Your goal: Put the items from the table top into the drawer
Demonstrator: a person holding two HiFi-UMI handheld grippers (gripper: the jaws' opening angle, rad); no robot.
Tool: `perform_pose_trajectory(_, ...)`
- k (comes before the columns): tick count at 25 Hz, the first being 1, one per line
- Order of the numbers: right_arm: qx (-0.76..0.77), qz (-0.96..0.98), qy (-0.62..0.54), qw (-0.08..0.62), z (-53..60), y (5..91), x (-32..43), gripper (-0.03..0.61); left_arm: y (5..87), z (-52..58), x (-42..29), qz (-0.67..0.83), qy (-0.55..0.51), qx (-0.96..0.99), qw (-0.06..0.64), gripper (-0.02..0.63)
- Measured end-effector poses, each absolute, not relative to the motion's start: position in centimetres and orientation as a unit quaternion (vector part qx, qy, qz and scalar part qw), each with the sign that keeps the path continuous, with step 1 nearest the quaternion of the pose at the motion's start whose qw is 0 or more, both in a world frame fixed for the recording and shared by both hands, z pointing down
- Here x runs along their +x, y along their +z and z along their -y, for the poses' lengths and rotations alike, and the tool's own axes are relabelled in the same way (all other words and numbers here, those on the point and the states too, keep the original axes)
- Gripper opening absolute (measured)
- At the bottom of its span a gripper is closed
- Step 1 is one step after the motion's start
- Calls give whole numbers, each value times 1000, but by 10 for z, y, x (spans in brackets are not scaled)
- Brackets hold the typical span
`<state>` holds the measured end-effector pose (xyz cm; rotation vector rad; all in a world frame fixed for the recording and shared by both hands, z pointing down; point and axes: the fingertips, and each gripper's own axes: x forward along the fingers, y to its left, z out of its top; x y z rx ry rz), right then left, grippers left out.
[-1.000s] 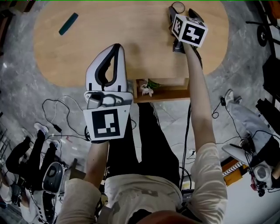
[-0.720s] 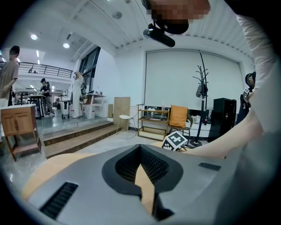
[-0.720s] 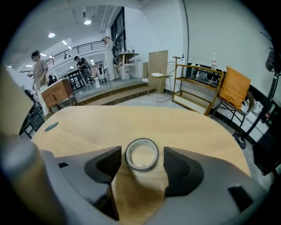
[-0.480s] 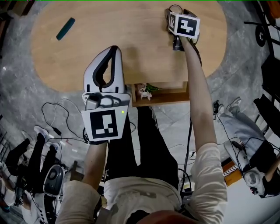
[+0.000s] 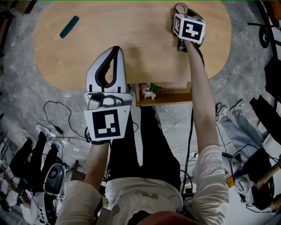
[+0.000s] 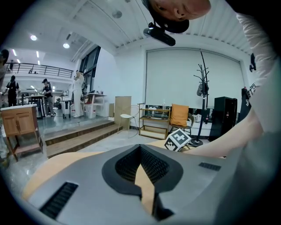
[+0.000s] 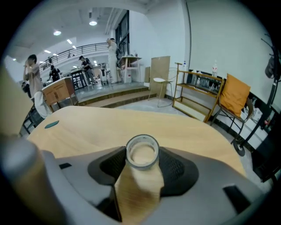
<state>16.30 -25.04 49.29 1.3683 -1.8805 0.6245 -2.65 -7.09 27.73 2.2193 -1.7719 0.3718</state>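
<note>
A grey tape roll (image 7: 142,139) lies flat on the oval wooden table (image 5: 145,35) at its far right. My right gripper (image 7: 142,154) reaches steeply down over it. Its jaws are closing with the roll between the fingertips and the pads close at its sides. In the head view the marker cube covers most of the roll (image 5: 180,7). A teal flat item (image 5: 69,27) lies at the far left of the table. My left gripper (image 5: 115,49) hovers over the table's near edge, shut and empty. The open drawer (image 5: 164,96) sticks out below that edge.
A white flower-like piece (image 5: 148,91) and something green lie in the drawer. Cables and gear (image 5: 48,171) cover the floor on both sides of the person. The right view shows chairs and a shelf (image 7: 197,94) beyond the table.
The right gripper has shifted slightly and settled lower over the tape roll. The left gripper has stayed where it was.
</note>
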Motion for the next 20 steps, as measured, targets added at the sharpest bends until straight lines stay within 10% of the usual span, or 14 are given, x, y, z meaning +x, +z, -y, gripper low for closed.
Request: perform_pose_trajectory(20,518,825,71,212,91,272,76,241,271,55,-28,624,113,760,142,6)
